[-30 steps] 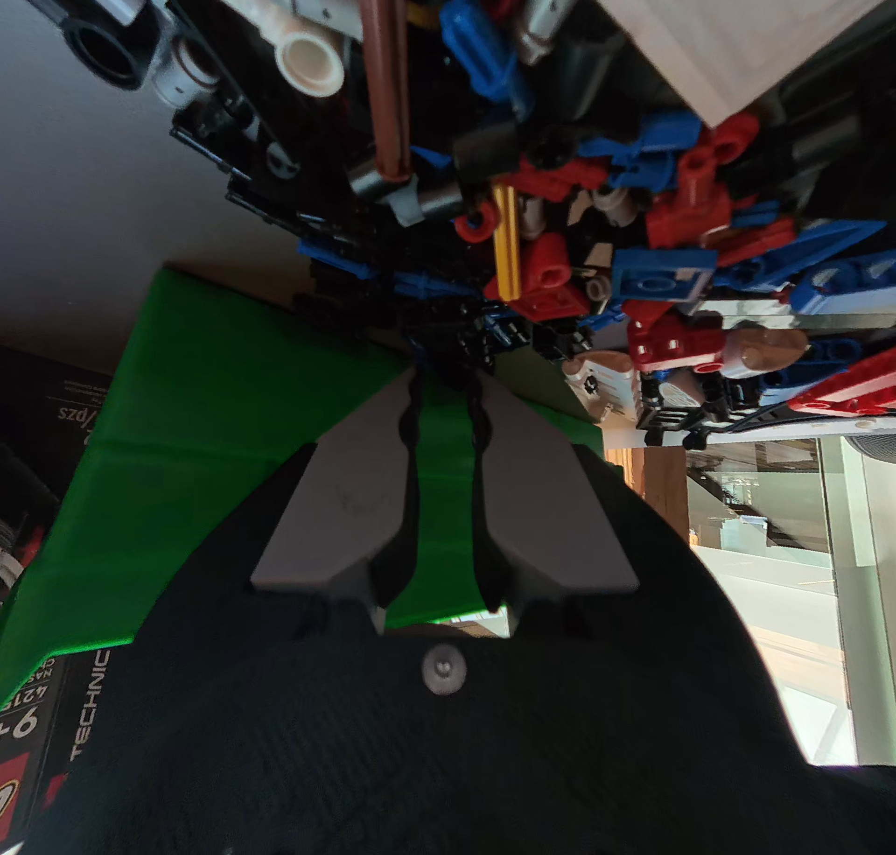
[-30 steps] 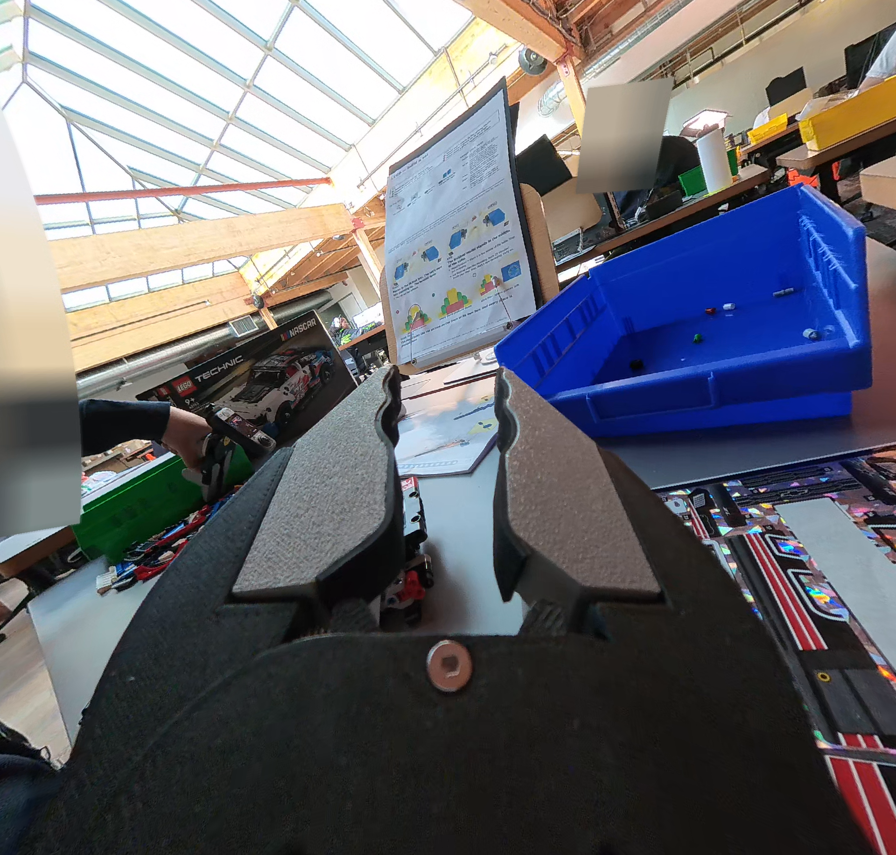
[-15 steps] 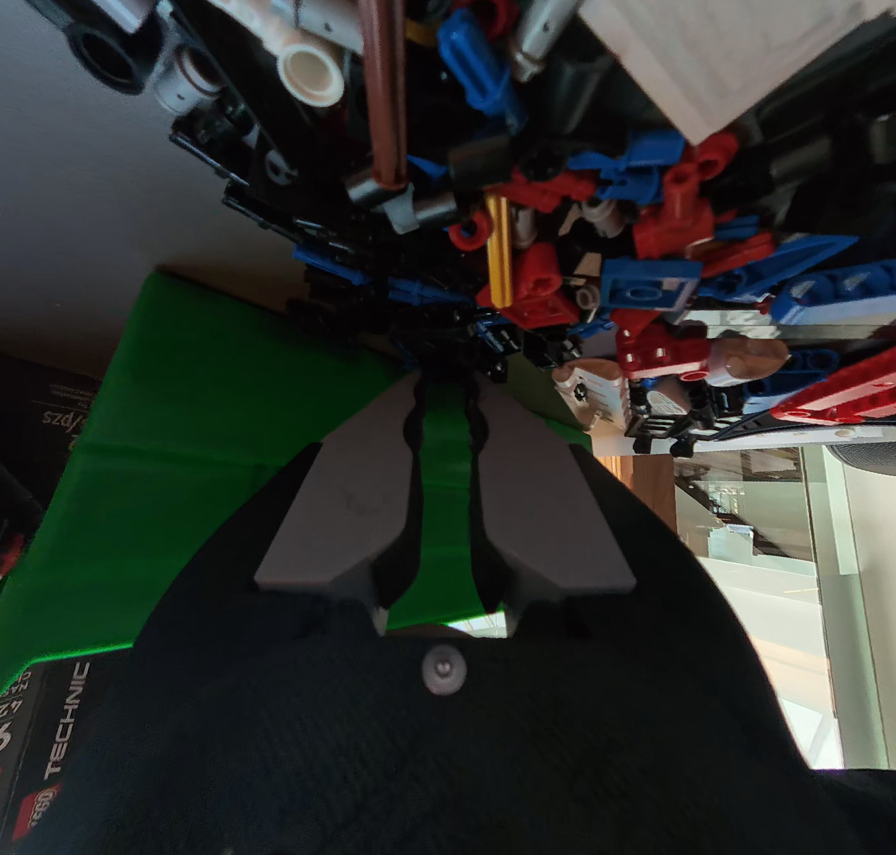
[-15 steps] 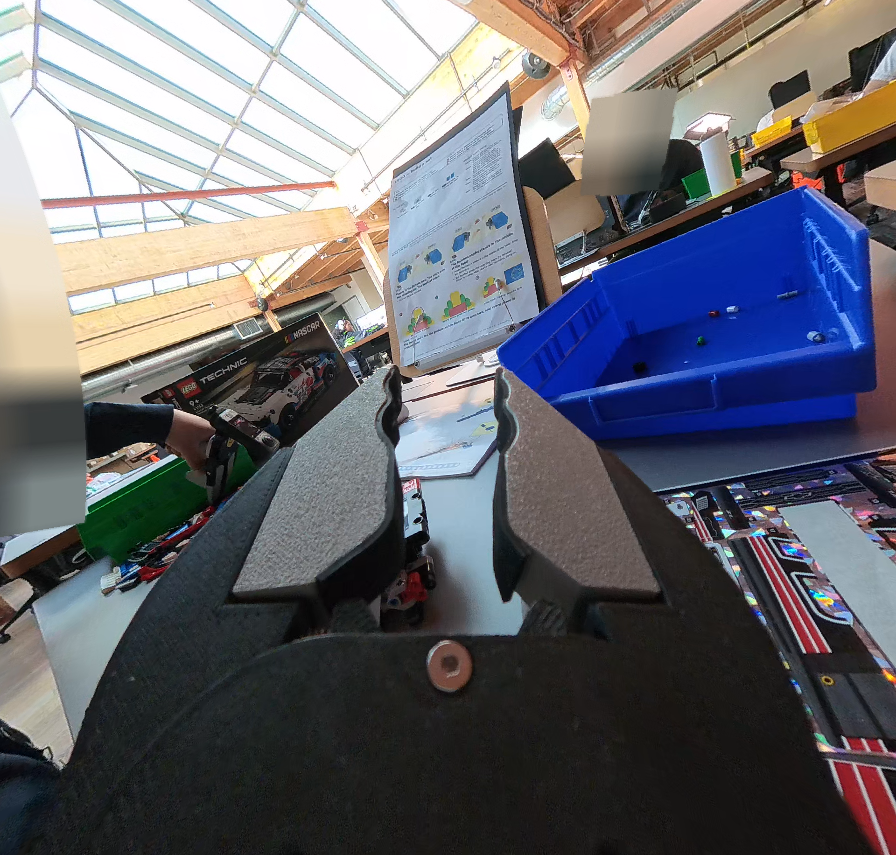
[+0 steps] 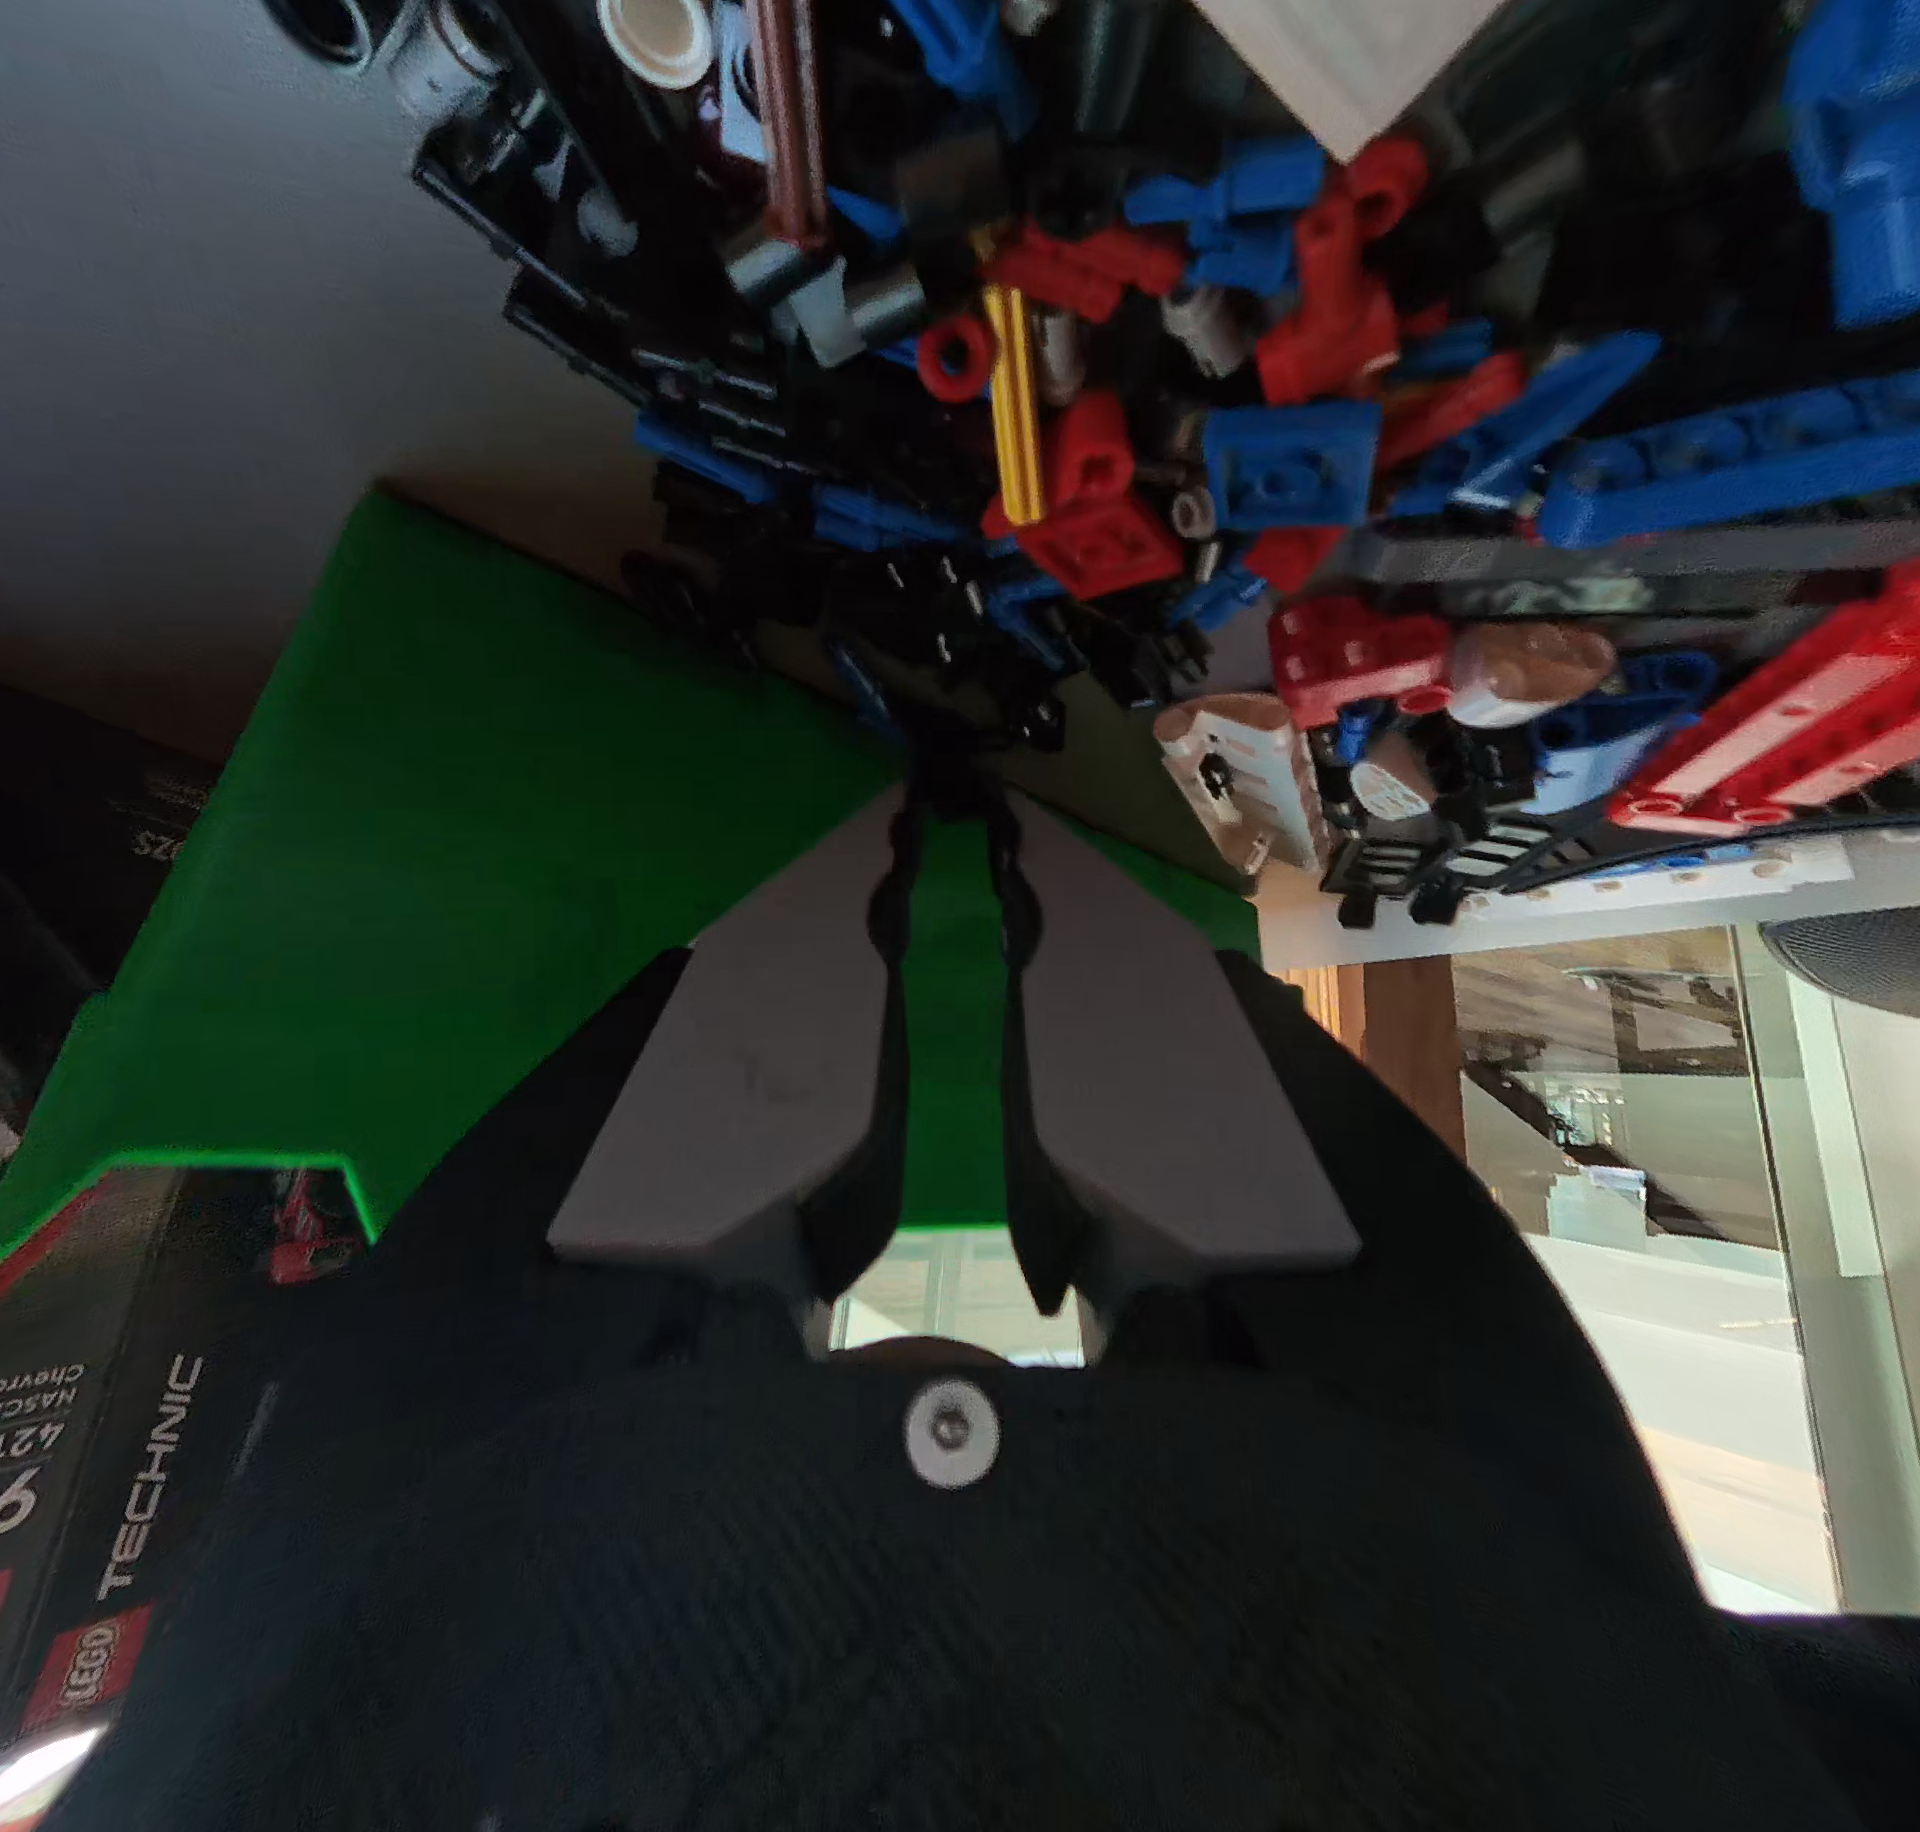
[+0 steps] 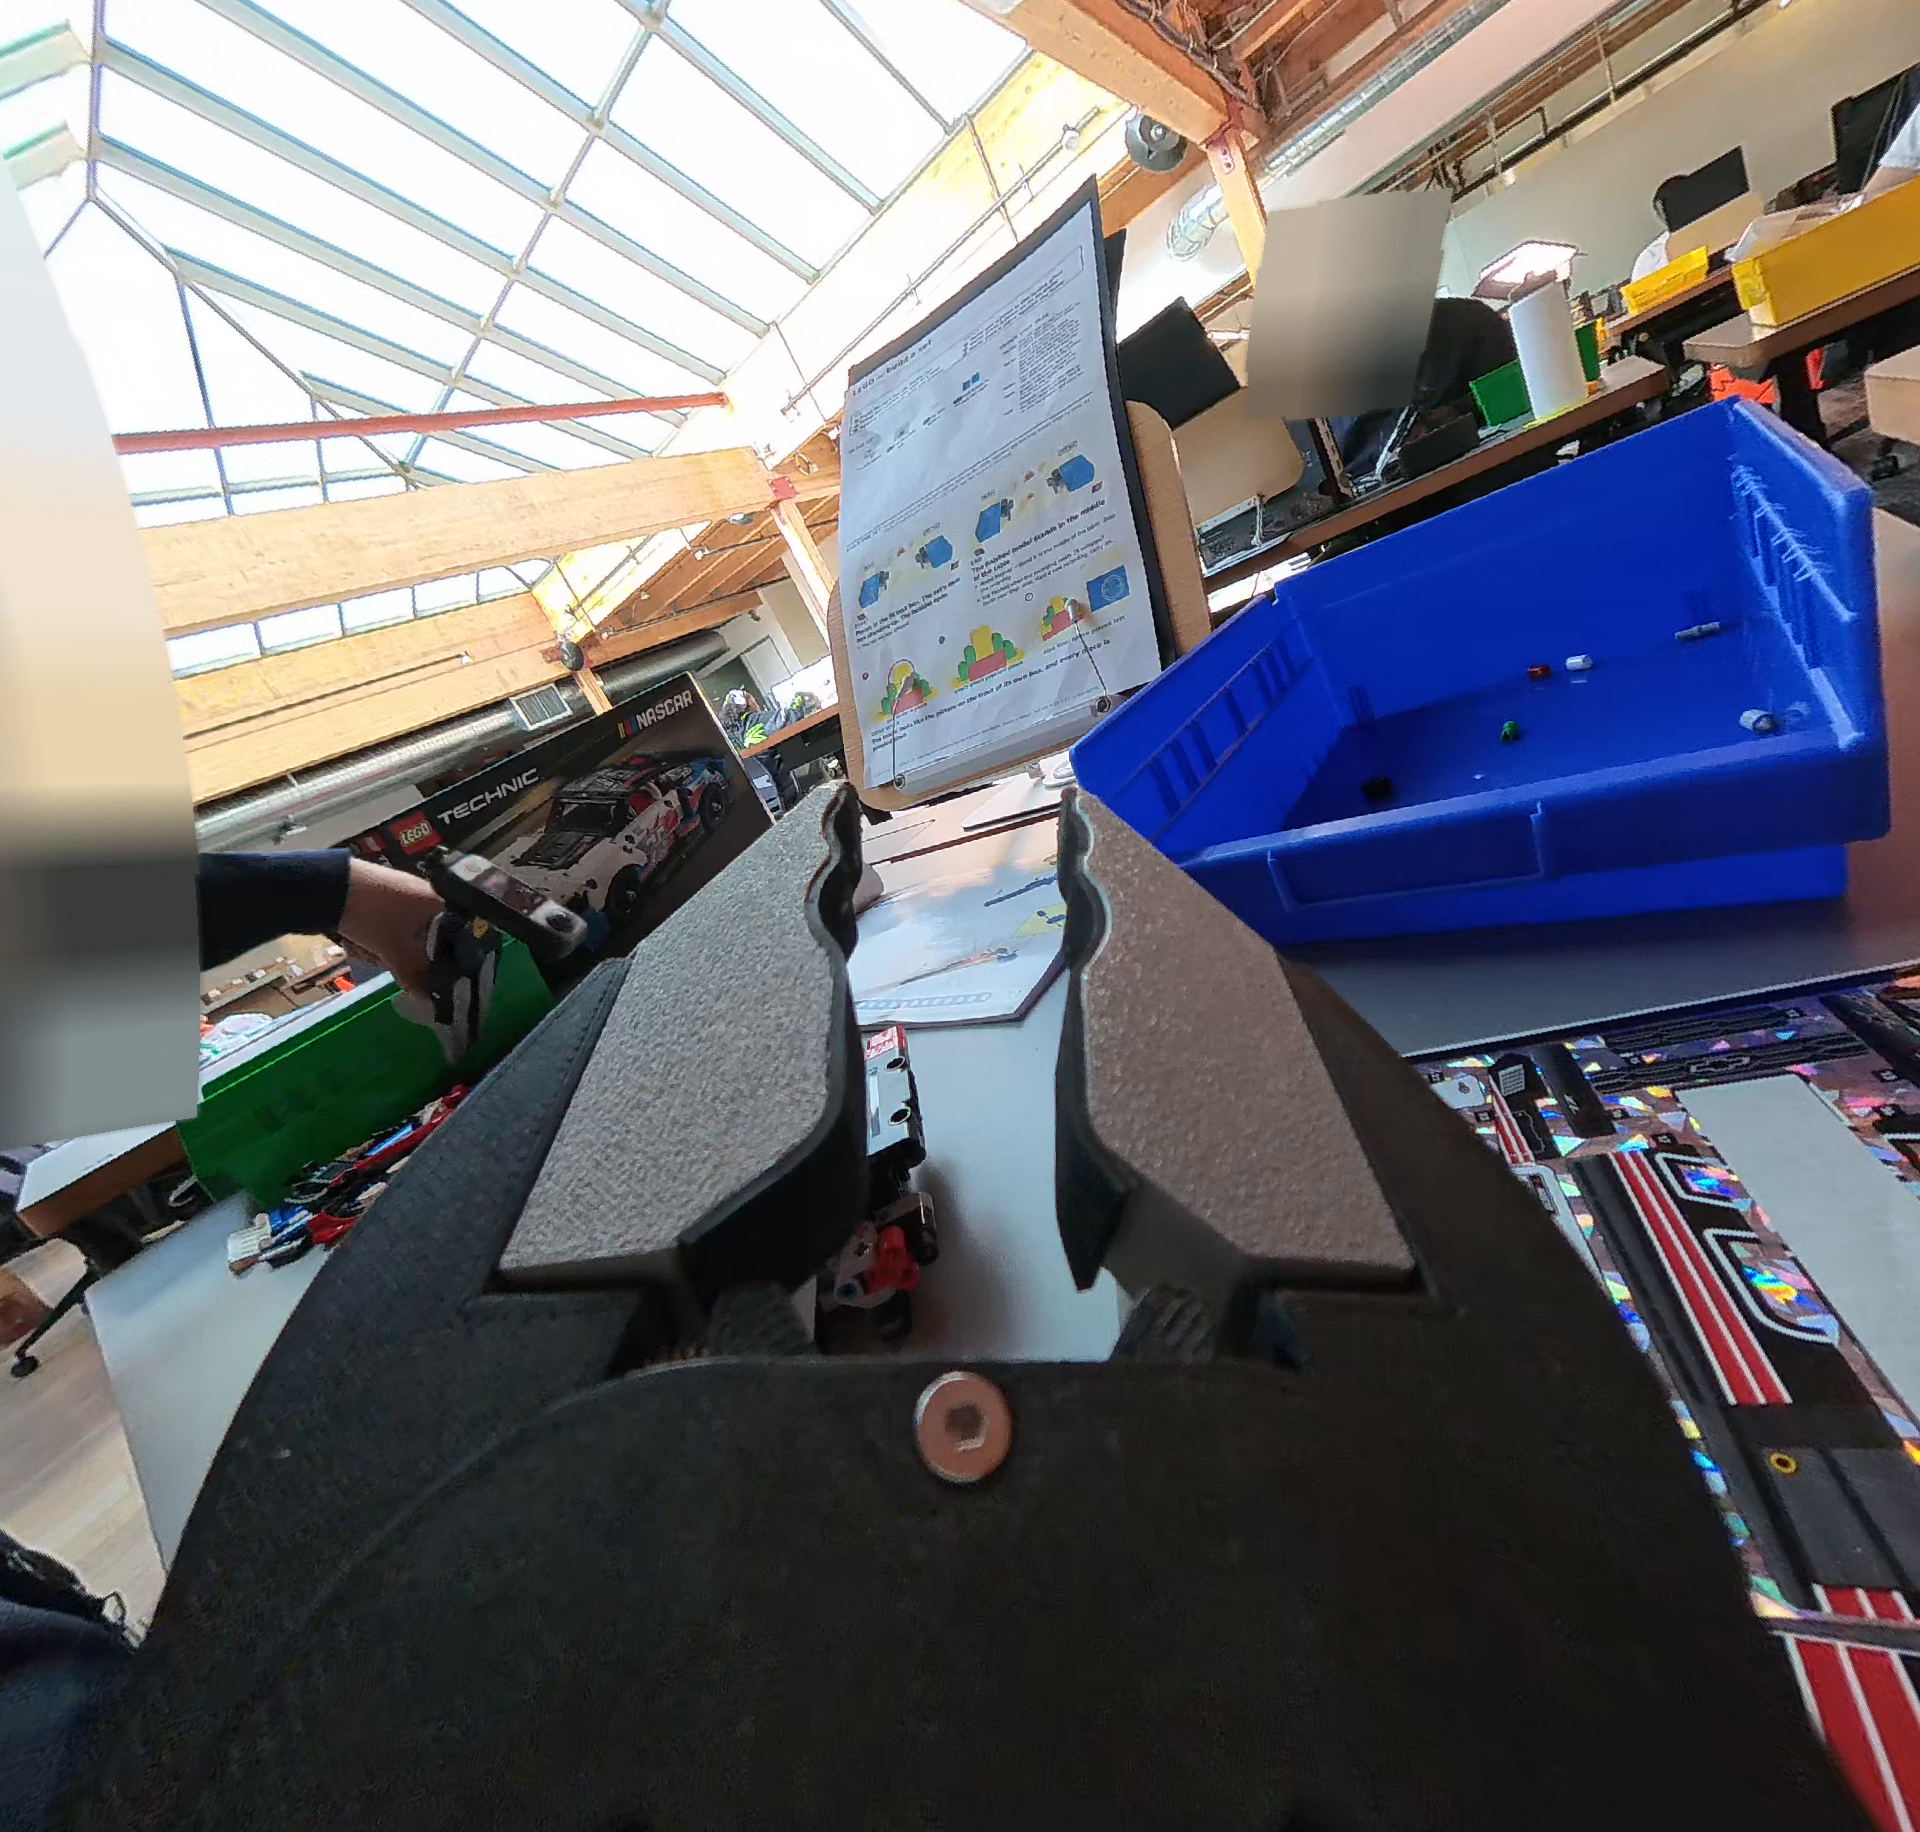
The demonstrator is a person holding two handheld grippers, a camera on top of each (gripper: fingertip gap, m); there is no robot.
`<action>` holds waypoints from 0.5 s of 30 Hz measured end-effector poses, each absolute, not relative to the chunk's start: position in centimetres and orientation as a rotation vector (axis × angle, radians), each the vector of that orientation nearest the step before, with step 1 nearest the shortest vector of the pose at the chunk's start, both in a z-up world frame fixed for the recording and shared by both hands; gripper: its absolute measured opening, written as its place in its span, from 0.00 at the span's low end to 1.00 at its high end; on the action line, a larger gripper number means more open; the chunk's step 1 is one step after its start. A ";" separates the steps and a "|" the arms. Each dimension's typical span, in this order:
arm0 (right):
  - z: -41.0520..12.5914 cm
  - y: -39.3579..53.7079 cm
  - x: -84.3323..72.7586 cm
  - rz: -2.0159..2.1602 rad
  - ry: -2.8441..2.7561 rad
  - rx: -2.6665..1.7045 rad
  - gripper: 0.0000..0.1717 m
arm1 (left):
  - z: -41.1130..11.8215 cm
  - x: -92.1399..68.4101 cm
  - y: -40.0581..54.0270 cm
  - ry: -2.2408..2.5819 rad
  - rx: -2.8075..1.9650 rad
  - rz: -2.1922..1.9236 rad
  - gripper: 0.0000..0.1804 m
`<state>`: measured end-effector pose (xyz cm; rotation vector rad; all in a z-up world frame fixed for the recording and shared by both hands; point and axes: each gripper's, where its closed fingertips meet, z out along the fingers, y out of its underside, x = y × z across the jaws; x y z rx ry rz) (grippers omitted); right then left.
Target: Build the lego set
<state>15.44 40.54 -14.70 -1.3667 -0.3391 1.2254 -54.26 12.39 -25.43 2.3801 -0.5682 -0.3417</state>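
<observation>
Overhead, the left gripper [image 5: 951,806] is turned so its view is inverted, and its tips reach into the near edge of a heap of red, blue and black plastic building pieces [image 5: 1143,380]. Its jaws stand narrow, with a small black piece [image 5: 951,780] at the tips; whether the pads press it cannot be told. A green plastic bin [image 5: 468,795] lies behind and left of these jaws, touching the heap's edge.

The right gripper [image 6: 961,826] sits low and tilted upward, its jaws wide with only bare grey worktop [image 6: 987,1107] between them. A small partly built model [image 6: 888,1159] lies beside the left finger. A blue plastic bin [image 6: 1558,774] stands ahead to the right, a glittery sticker sheet [image 6: 1714,1211] lies right of these jaws, and a glass skylight roof [image 6: 416,172] spans above.
</observation>
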 end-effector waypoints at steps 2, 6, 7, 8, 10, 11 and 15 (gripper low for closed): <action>-14.7 40.5 15.4 1.228 -0.338 -1.365 0.20 | -24.7 -53.4 12.8 -0.576 2.440 -0.300 0.06; -14.5 40.4 15.5 1.238 -0.338 -1.352 0.20 | -23.7 -48.0 14.4 -0.577 2.700 0.032 0.06; -14.5 40.4 15.5 1.241 -0.338 -1.349 0.20 | -23.4 -46.1 14.9 -0.626 2.758 0.131 0.05; -14.5 40.4 15.5 1.243 -0.340 -1.347 0.20 | -22.9 -43.9 15.3 -0.713 2.810 0.242 0.05; -14.4 40.3 15.4 1.245 -0.345 -1.345 0.20 | -22.0 -39.9 15.7 -0.887 2.888 0.390 0.05; -14.4 40.3 15.4 1.246 -0.349 -1.344 0.20 | -21.8 -38.3 15.8 -0.956 2.918 0.421 0.05; -14.2 40.0 15.1 1.247 -0.367 -1.336 0.20 | -21.8 -32.1 16.3 -1.181 3.053 0.530 0.06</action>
